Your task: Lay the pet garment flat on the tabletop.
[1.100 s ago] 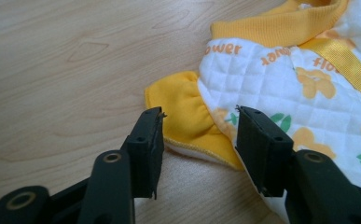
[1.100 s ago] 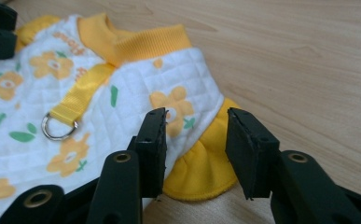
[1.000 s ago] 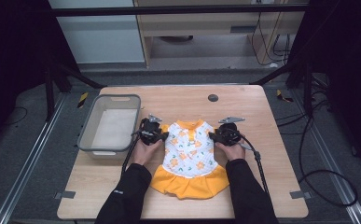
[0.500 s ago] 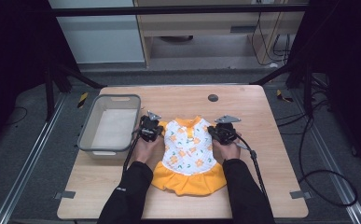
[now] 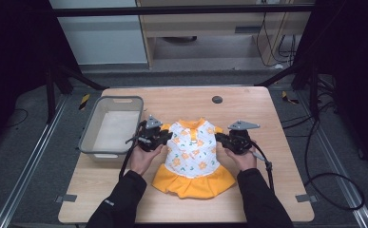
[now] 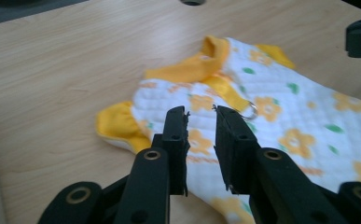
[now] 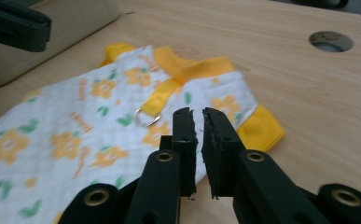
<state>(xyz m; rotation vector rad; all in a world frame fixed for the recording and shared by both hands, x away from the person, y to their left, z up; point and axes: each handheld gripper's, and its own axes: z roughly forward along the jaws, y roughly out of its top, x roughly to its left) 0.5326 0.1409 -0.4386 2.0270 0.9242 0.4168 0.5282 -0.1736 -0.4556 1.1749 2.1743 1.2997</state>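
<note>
Dress (image 5: pixel 192 149) lies flat on tabletop (image 5: pixel 267 118). Left gripper (image 5: pixel 165 137) at 9 o'clock, right gripper (image 5: pixel 221 138) at 3 o'clock flank its sleeves; fingers slightly parted, holding nothing, ready to pinch.

The dress (image 6: pixel 271 126) is soft quilted cloth, white and printed with orange flowers, its stitched grid giving a slightly puckered, matt surface; the collar, sleeve edges and skirt ruffle are plain orange fabric. A small shiny metal ring (image 7: pixel 145 116) hangs from an orange strap on it. The table (image 5: pixel 267 114) is light wood-grain laminate, smooth and faintly sheened. Each gripper is matt black plastic with brass-toned rivets. The bin (image 5: pixel 87 137) looks like dull grey plastic
</note>
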